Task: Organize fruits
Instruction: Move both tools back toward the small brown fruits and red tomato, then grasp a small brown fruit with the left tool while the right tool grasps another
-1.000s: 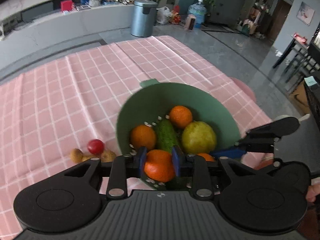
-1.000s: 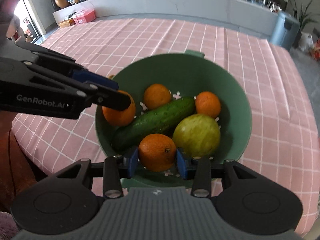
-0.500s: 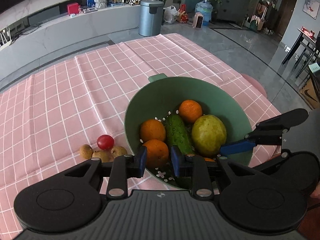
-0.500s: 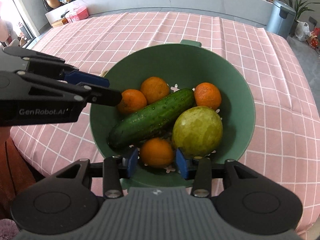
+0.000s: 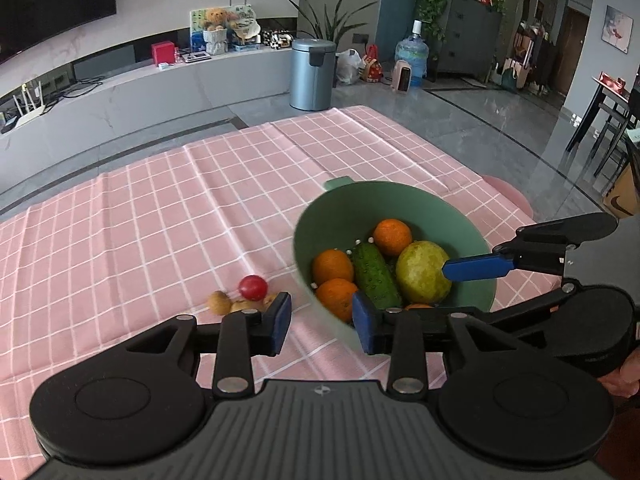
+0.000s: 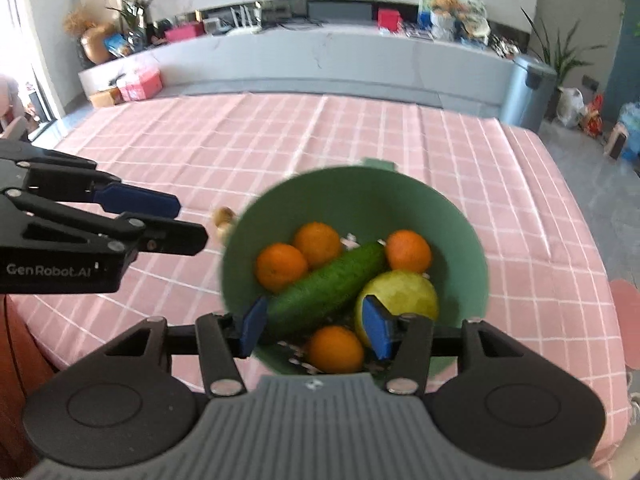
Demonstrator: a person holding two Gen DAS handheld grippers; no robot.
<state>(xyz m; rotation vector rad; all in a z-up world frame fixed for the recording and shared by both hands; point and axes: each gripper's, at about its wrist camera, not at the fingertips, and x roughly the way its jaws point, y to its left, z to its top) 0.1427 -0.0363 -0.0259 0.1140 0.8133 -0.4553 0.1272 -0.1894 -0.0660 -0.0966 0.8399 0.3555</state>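
Note:
A green colander bowl (image 5: 360, 204) (image 6: 360, 196) on the pink checked tablecloth holds several oranges (image 5: 392, 237) (image 6: 335, 349), a cucumber (image 5: 374, 274) (image 6: 324, 290) and a yellow-green round fruit (image 5: 422, 272) (image 6: 404, 290). My left gripper (image 5: 322, 322) is open and empty, raised at the bowl's near-left rim. My right gripper (image 6: 314, 326) is open and empty, above the bowl's near rim. Beside the bowl lie a red cherry tomato (image 5: 253, 287) and some small brown fruits (image 5: 219, 302).
The pink tablecloth (image 5: 160, 208) covers the table; its right edge falls near the bowl. A pink stool (image 5: 516, 196) stands by that edge. A metal bin (image 5: 313, 74) and a low grey counter (image 5: 120, 96) lie beyond the table.
Both grippers let go of their oranges, which now lie in the bowl. Both jaws opened wider and both grippers pulled up and back from the bowl.

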